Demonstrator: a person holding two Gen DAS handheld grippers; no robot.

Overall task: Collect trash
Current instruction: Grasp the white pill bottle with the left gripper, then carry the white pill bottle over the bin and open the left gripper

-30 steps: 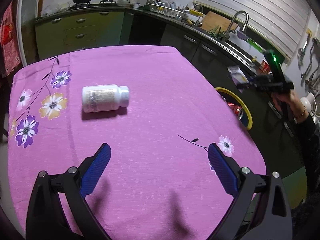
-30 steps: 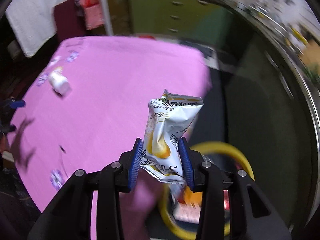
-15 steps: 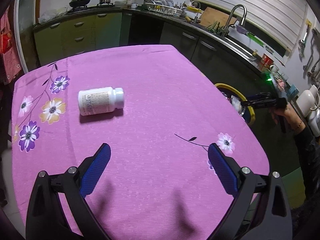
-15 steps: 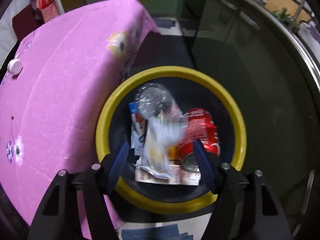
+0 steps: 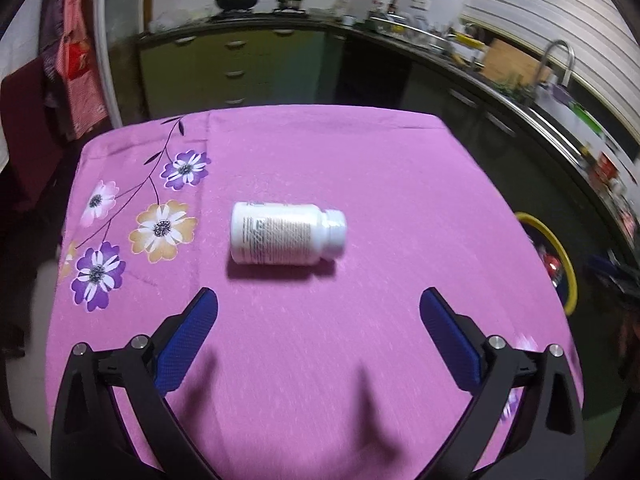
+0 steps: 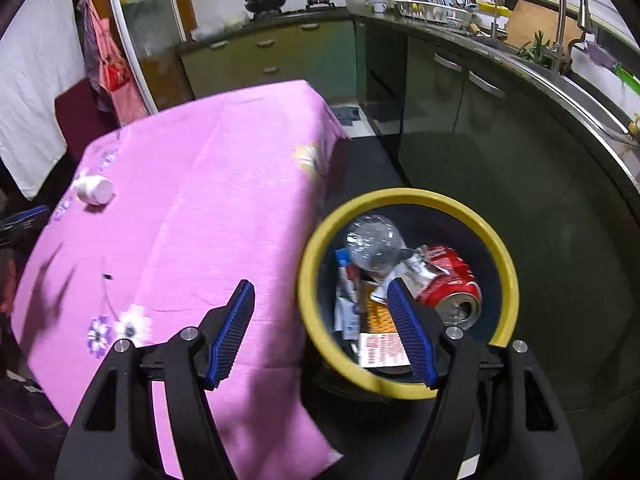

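So the snack wrapper's dropped out of the right hand-held gripper, now empty and spread over the yellow-rimmed bin, leaving just the white bottle mid-worktop, ahead of the wide-open left hand-held gripper.

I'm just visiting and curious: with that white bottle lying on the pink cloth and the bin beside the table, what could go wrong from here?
1. The white bottle lies on its side, so it might roll away if the left gripper nudges it rather than closing squarely.
2. The yellow-rimmed bin stands off the table's edge, so a bottle released too early could fall outside it.
3. The tablecloth might snag and drag under the fingers.
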